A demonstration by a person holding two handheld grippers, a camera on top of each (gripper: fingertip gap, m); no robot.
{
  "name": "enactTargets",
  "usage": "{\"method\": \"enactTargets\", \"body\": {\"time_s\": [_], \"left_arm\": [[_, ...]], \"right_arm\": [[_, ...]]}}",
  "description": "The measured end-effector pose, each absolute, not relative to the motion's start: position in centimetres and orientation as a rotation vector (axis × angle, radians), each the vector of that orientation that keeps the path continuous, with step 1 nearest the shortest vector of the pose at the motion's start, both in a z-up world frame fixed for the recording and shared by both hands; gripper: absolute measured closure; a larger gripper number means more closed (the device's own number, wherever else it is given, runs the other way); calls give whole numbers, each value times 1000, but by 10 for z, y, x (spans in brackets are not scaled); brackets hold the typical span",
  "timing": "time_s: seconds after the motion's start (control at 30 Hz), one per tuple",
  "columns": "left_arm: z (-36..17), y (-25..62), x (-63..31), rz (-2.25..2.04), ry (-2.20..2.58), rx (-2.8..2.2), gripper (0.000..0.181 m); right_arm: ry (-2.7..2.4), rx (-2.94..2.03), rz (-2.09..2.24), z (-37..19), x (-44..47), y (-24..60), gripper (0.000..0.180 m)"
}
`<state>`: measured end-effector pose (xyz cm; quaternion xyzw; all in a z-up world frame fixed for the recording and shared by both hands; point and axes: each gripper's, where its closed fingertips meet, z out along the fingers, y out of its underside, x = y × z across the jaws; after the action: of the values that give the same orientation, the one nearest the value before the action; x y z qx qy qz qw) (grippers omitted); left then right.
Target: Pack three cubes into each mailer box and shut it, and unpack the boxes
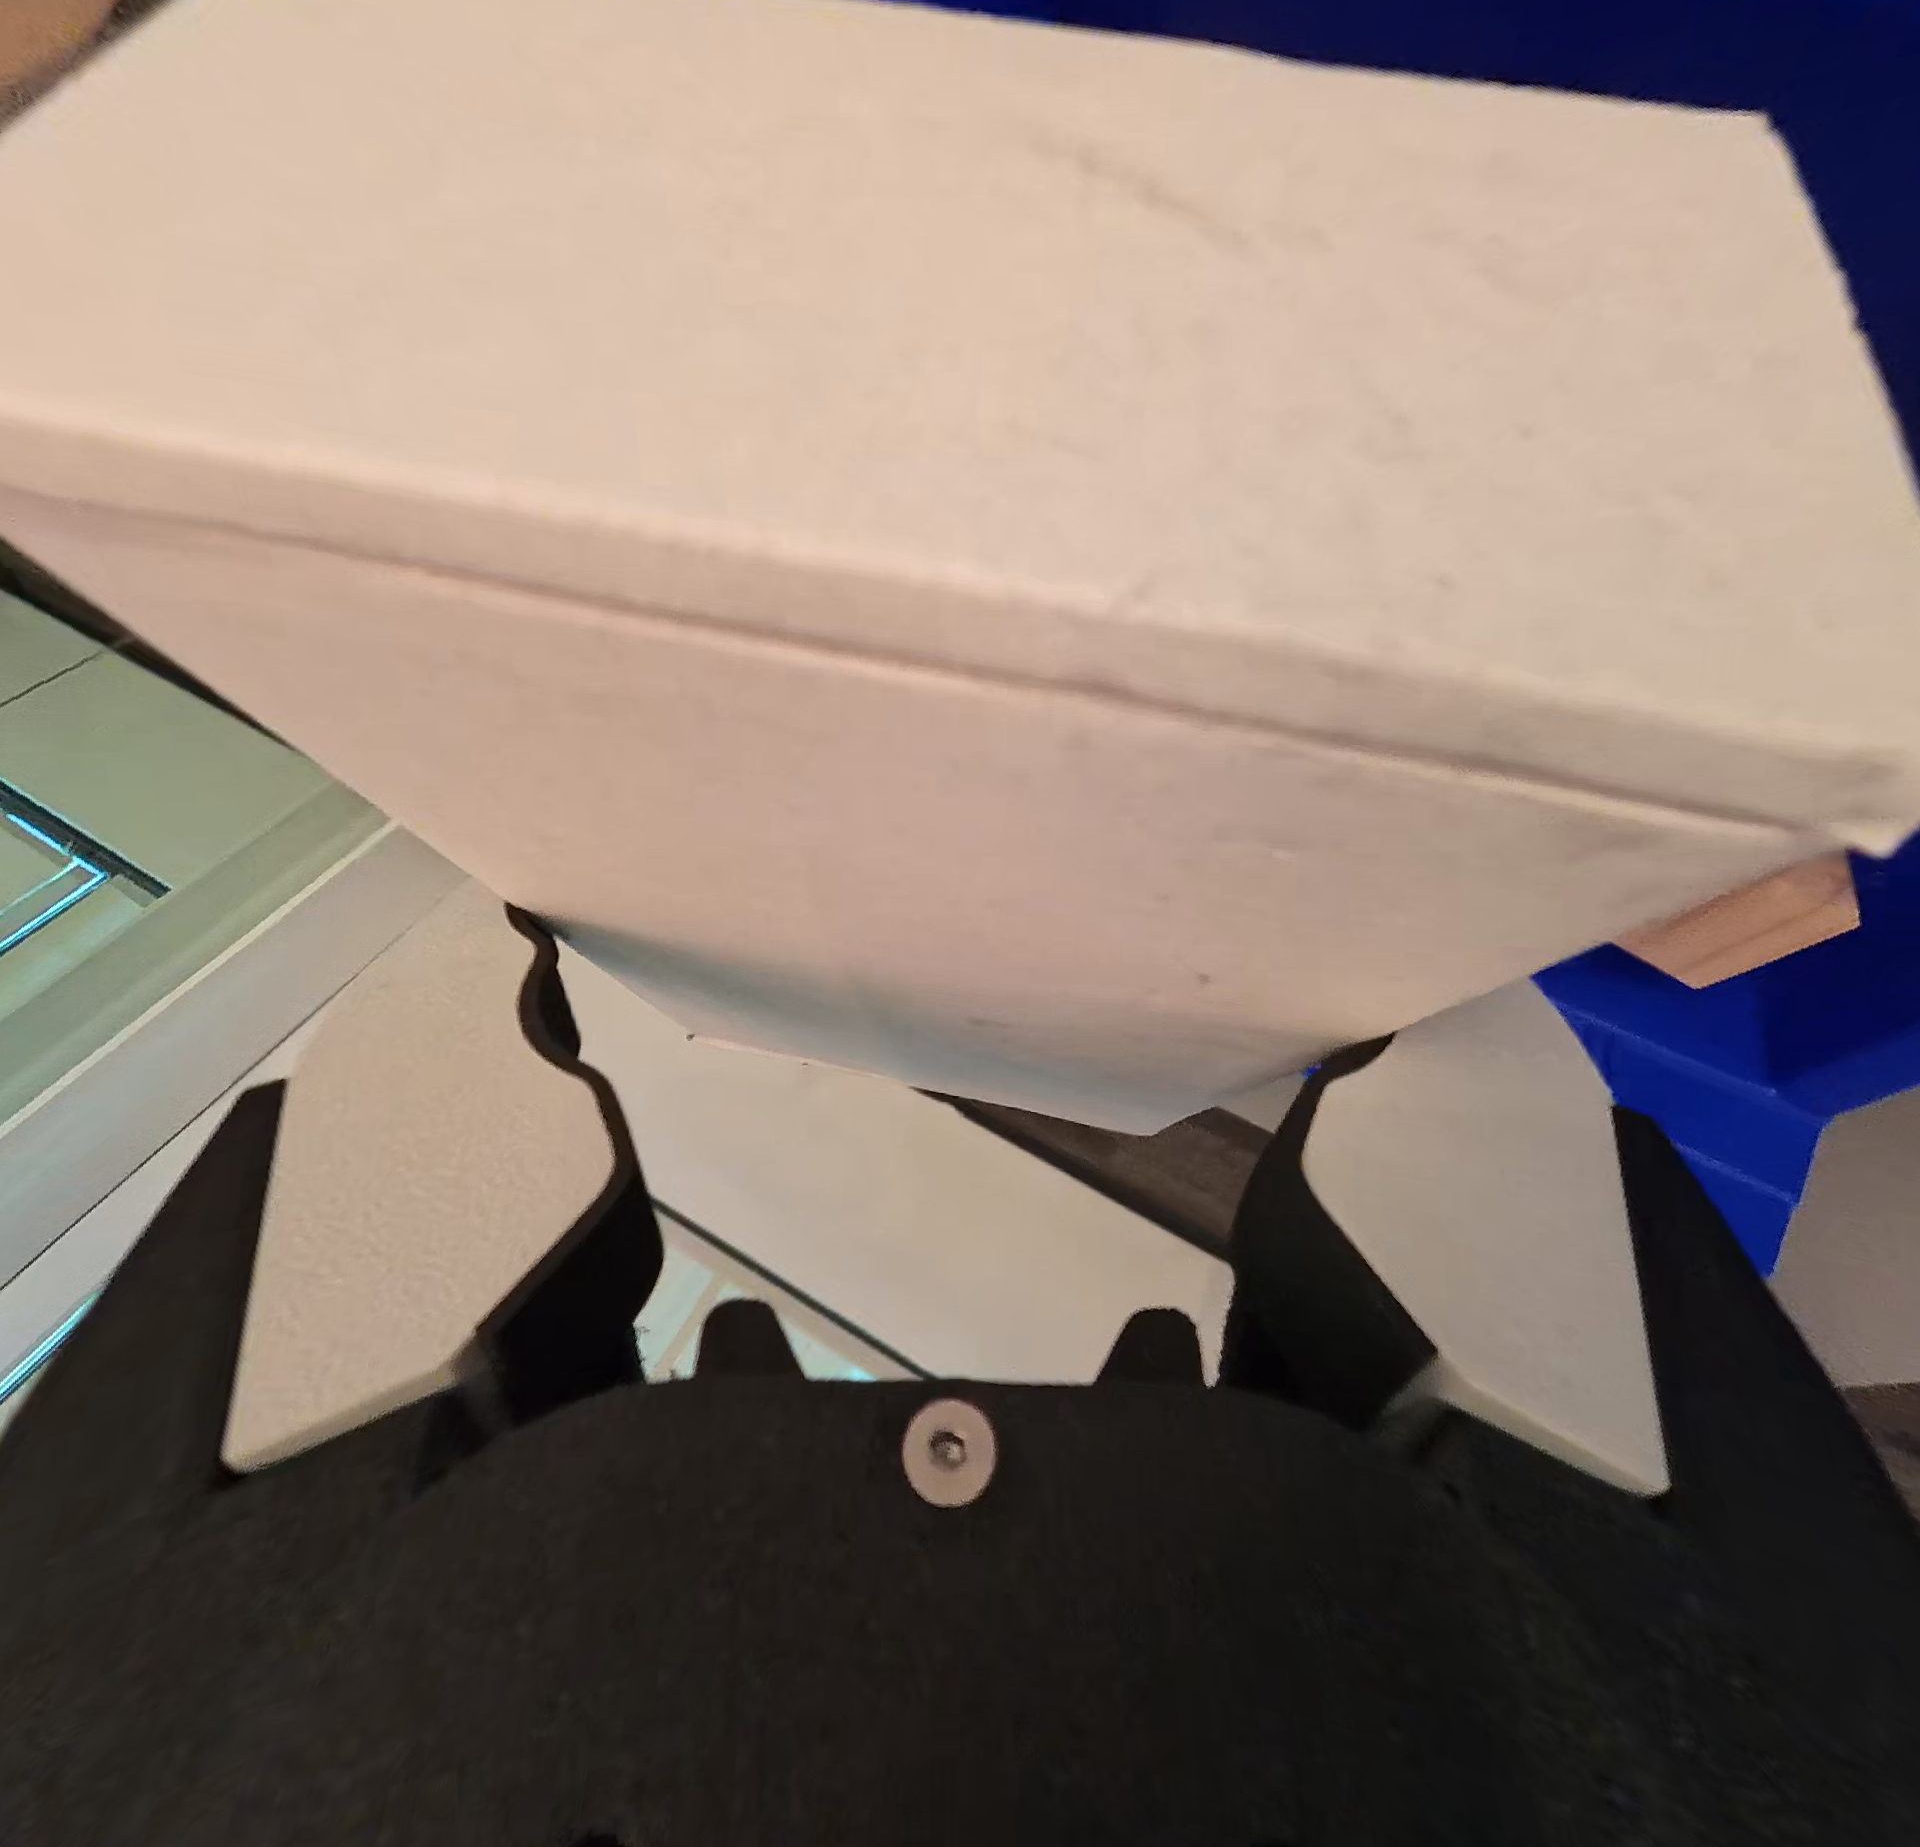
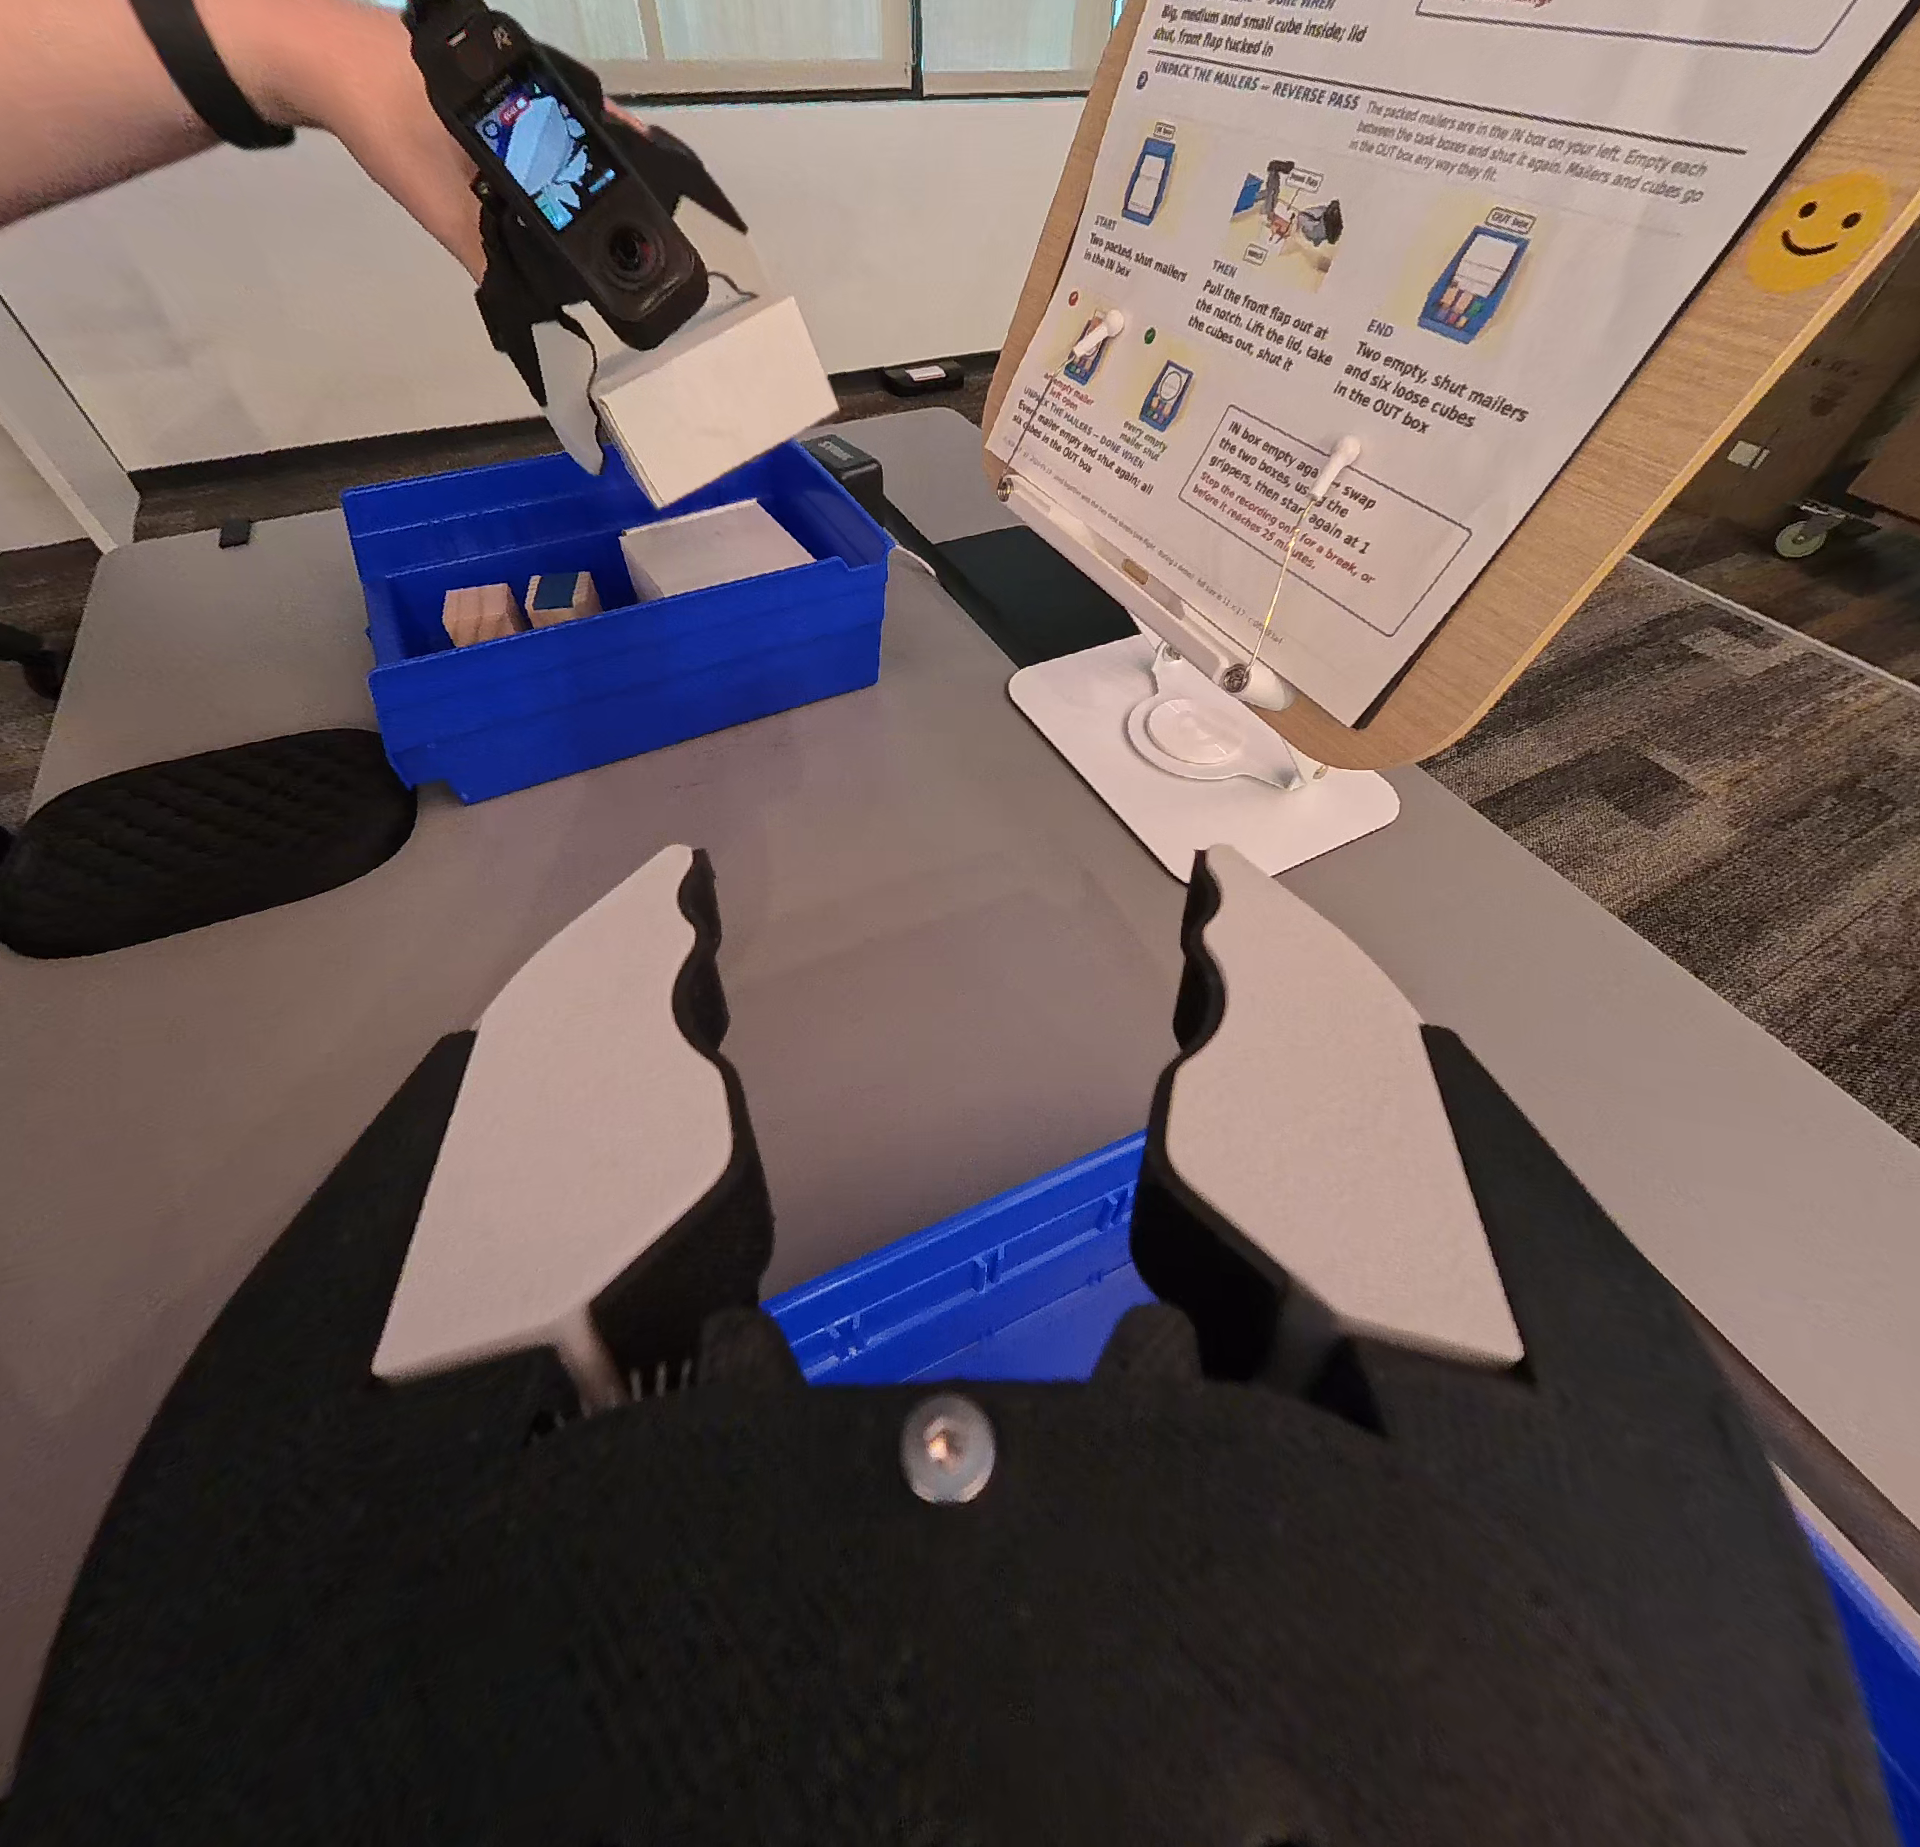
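Shut mailer box [image 1: 935, 447] pinched at one edge between the left gripper [image 1: 940, 997] jaws, above the blue bin [image 2: 623, 654].
That shallow hold could let it tilt and slip out; the right gripper [image 2: 945, 945] jaws stand apart, holding nothing.

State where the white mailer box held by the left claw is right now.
In the right wrist view, the mailer box hangs tilted in the left claw, above the far blue bin, over a second white mailer inside it.

White mailer box [image 2: 717, 400] shut, tilted, held in the air over the far blue bin [image 2: 623, 675]. Second white mailer [image 2: 712, 545] shut, lying flat in that bin's right part. Two wooden cubes [image 2: 480, 613], one with a blue top [image 2: 561, 592], sit left of it.
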<state>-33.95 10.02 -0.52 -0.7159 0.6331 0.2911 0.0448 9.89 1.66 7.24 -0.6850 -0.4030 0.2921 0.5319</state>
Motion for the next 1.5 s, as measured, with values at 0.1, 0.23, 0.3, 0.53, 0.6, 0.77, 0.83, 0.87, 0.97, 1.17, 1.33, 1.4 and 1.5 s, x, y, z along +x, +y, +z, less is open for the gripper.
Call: {"method": "enactTargets", "body": {"time_s": [0.1, 0.23, 0.3, 0.53, 0.6, 0.77, 0.83, 0.87, 0.97, 1.17, 1.33, 1.4, 1.5], "left_arm": [[-1, 99, -338, 929, 1920, -2215, 41], [2, 100, -327, 930, 1935, -2158, 41], [3, 98, -324, 917, 1929, -2170, 41], [18, 95, -317, 943, 1933, -2146, 42], [22, 94, -313, 938, 1930, -2139, 41], [28, 91, -306, 950, 1939, -2117, 42], [30, 90, -304, 958, 1944, -2109, 42], [32, 89, -302, 963, 1947, -2102, 42], [37, 86, -294, 977, 1965, -2082, 42], [45, 75, -261, 992, 2030, -2008, 42], [45, 66, -223, 999, 2092, -1930, 42], [43, 63, -207, 998, 2120, -1901, 42], [37, 59, -185, 1005, 2165, -1860, 42]], "right_arm": [[-962, -1633, 699, 72, 99, 16, 93], [-972, -1639, 698, 71, 99, 15, 93], [-970, -1636, 701, 71, 100, 14, 93], [-957, -1623, 714, 74, 103, 14, 93], [-953, -1616, 719, 76, 104, 13, 93], [-947, -1605, 728, 78, 106, 11, 93], [-946, -1601, 730, 79, 106, 11, 93], [-945, -1599, 731, 79, 107, 11, 93], [-943, -1593, 732, 81, 108, 10, 93], [-939, -1578, 732, 86, 113, 5, 93], [-935, -1553, 719, 94, 118, -2, 93], [-931, -1541, 711, 98, 122, -6, 93], [-928, -1532, 690, 102, 128, -12, 93]]}}
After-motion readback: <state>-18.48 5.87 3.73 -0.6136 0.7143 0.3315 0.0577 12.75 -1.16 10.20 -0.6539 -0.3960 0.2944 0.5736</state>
